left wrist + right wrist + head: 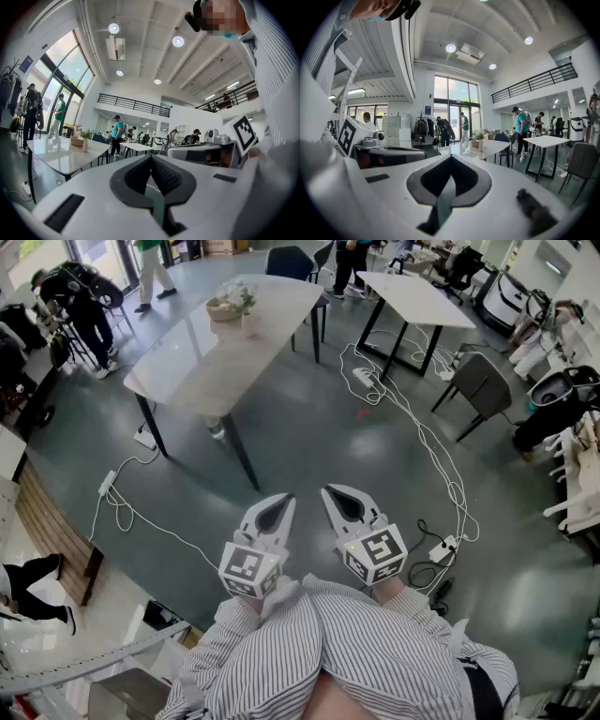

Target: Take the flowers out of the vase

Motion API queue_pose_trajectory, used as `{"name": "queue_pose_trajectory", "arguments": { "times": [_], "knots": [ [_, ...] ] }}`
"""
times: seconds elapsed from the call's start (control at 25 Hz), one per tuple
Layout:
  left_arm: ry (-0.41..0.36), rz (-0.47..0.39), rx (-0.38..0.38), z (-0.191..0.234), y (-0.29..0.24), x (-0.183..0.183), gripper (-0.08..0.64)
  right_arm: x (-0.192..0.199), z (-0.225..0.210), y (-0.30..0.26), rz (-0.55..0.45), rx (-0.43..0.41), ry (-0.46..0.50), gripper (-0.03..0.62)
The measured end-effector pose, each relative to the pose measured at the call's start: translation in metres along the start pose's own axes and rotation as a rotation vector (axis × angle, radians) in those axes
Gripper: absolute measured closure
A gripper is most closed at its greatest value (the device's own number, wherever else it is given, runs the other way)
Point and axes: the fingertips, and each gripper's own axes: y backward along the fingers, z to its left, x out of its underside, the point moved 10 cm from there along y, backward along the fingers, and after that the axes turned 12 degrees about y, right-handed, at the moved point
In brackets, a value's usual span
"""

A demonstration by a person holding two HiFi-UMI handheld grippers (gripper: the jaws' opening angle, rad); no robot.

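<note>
A small pale vase point(247, 324) with green and white flowers point(246, 302) stands near the far end of a long white table point(202, 371). The vase point(85, 145) shows small at the left in the left gripper view, and the vase point(481, 145) sits mid-frame in the right gripper view. My left gripper point(281, 502) and right gripper point(337, 493) hang side by side close to my striped shirt, well short of the table. Both are shut with nothing between the jaws. The tips of the left gripper point(151, 158) and of the right gripper point(450, 158) meet.
A woven basket point(223, 308) sits beside the vase. A second white table point(412, 296), a grey chair point(483, 381) and white cables with power strips point(366, 377) lie on the dark floor ahead. Several people stand at the far left and back.
</note>
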Motion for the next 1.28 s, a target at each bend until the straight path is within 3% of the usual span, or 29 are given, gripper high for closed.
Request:
{"name": "queue_pose_trajectory", "arguments": {
  "times": [0.44, 0.72, 0.96, 1.28],
  "knots": [
    [0.046, -0.015, -0.055, -0.002, 0.012, 0.009, 0.547, 0.002, 0.009, -0.007, -0.037, -0.029, -0.017, 0.577],
    [0.044, 0.005, -0.024, -0.005, 0.006, 0.01, 0.548, 0.004, 0.011, -0.008, -0.041, -0.033, -0.034, 0.577],
    [0.085, 0.007, 0.009, -0.01, -0.002, 0.016, 0.548, 0.013, 0.014, -0.006, -0.066, -0.089, -0.091, 0.577],
    [0.078, 0.016, -0.017, -0.02, -0.013, 0.025, 0.548, 0.027, 0.004, 0.001, -0.055, -0.108, -0.089, 0.577]
  ]
}}
